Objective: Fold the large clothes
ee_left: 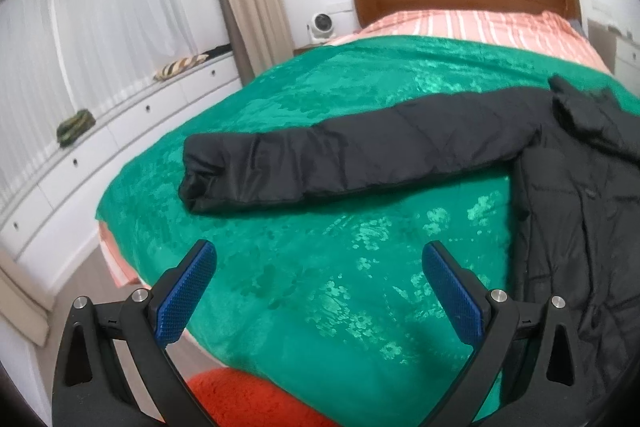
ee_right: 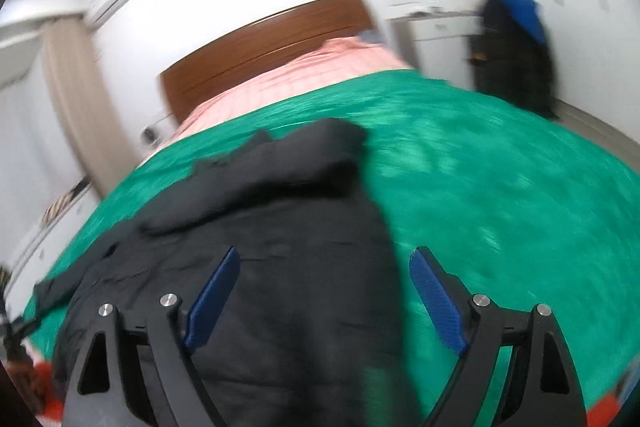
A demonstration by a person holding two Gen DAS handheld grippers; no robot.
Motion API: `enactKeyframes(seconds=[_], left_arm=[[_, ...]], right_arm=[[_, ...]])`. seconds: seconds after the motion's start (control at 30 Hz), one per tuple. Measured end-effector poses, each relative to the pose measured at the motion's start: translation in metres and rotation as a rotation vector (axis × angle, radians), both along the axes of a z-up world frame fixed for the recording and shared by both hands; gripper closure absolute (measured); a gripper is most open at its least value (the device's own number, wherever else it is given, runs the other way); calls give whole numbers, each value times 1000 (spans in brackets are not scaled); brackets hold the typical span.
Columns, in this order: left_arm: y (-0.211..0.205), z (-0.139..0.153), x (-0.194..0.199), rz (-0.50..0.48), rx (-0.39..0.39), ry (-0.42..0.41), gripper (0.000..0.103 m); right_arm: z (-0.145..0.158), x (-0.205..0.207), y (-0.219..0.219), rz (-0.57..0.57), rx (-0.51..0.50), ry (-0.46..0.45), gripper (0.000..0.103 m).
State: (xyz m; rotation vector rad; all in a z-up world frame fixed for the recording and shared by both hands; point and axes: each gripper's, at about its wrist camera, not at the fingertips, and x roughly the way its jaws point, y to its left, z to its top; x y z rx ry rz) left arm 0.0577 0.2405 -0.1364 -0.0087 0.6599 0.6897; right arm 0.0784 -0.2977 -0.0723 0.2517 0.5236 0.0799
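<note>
Left wrist view: black puffy quilted jacket (ee_left: 580, 195) lies on the green floral bedspread (ee_left: 320, 287), body toward the bed's right side, one sleeve (ee_left: 340, 163) stretched flat toward the left edge, long axis crosswise to the fingers. Left gripper (ee_left: 320, 291) spread wide, nothing between the jaws, sleeve cuff ahead and apart. Right wrist view, blurred: right gripper (ee_right: 324, 299) also spread, empty, over the jacket body (ee_right: 280, 267), other sleeve already folded in. Left is nearer the outstretched sleeve; likely next grab is its cuff.

Soft daylight from the sheer curtains (ee_left: 100, 19) around ten o'clock. Left view's sharp; right view's all motion smear. Fisheye bends edges, corners black.
</note>
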Motion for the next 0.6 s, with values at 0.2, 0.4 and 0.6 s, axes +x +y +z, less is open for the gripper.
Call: enactKeyframes(seconds=[0.2,0.4,0.6], left_arm=[[0,-6,6,-4,-31,38,0],[15,-10,5,23,-110,38,0],[29,-14,0,62,-199,20,0]], right_arm=[[-8,7,-9,-4,-57,1,17],[-24,10,-14,31,-59,35,17],[-33,12,-18,29,-27,58,17]])
